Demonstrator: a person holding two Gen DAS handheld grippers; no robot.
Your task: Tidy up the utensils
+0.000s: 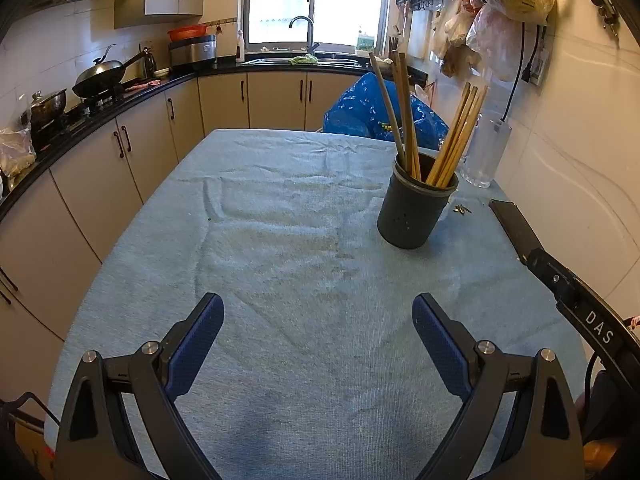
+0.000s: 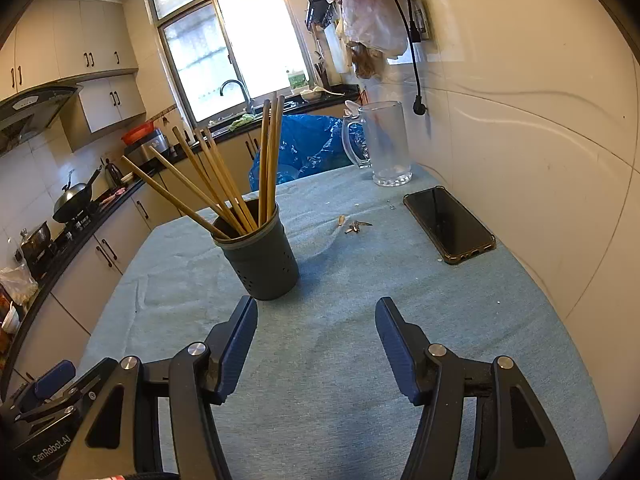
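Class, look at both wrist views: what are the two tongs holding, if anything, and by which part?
Nothing is held. The left tongs and right tongs both stand open over the blue cloth, empty.

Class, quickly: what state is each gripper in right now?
Left gripper: open, holding nothing, over the cloth.
Right gripper: open, holding nothing, just short of the holder.

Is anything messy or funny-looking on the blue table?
A little. Small brownish scraps lie loose on the blue cloth, between the dark holder and the phone. The cloth is wrinkled in places. The chopsticks all stand in the holder, fanned out, none loose on the cloth.
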